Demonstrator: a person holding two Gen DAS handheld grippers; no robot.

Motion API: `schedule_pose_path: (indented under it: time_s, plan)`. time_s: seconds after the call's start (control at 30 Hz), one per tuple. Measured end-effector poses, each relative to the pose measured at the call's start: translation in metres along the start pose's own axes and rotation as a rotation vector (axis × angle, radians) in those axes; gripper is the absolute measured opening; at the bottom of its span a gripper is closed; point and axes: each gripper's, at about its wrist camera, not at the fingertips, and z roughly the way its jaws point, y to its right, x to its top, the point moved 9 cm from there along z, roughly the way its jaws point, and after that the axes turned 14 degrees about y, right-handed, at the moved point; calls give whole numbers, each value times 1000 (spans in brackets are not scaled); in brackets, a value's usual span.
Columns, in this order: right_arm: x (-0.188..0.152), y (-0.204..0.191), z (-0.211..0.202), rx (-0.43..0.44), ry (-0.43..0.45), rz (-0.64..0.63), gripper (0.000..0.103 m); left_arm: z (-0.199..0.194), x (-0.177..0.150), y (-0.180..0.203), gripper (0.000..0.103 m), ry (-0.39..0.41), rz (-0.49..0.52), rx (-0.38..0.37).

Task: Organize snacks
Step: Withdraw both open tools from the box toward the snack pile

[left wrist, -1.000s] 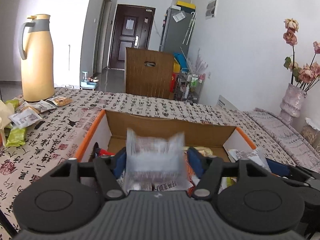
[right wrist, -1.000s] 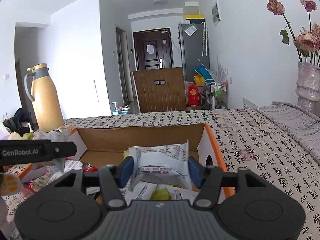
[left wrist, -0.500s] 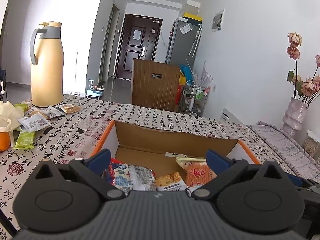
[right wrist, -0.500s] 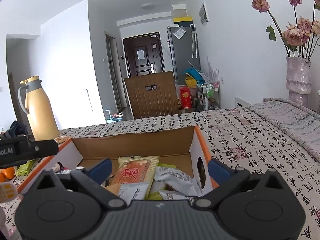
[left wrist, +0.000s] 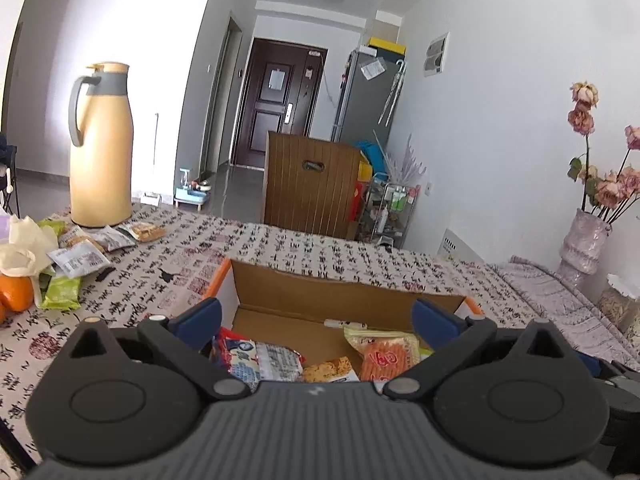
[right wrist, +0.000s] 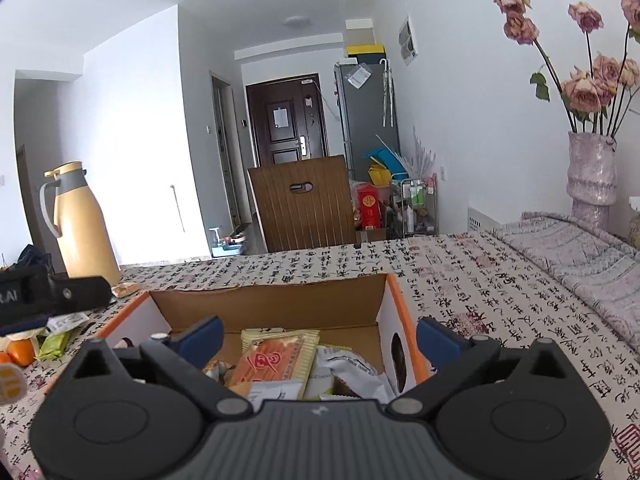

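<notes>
Open orange-rimmed cardboard box point(left wrist: 352, 300) sat on the calligraphy-print tablecloth point(right wrist: 460, 280), holding an orange-striped snack packet point(right wrist: 276, 360) among other packets. Left gripper point(left wrist: 316, 316) and right gripper point(right wrist: 318, 336) were spread wide, empty, above its near edge.

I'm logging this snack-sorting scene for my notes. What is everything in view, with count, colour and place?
cardboard box: one, brown inside with orange rim, on the table just beyond both grippers
snack packets in box: several, orange, blue-white, yellow, silver; exact count unclear
loose snack packets: several, white, green, tan, on the table far left by the jug
thermos jug: one, yellow with grey handle, far left on the table
tablecloth: one, white with black and red calligraphy
vase of flowers: one, pinkish, far right
chair back: one, brown, beyond the table
left gripper: one, black with blue pads, open, empty
right gripper: one, same, open, empty
</notes>
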Motion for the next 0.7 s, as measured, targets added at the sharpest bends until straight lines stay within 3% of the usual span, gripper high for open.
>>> schedule_pose_path:
  time_s: [0.3,0.7]
  plan:
    - [2,-18,-25,13,-3,-23,103,-34,6,-12,103,13,5,-6]
    - [-26,-41,-63,9,-70,-57,103,-72,-16,-41,103,-29,23,-29]
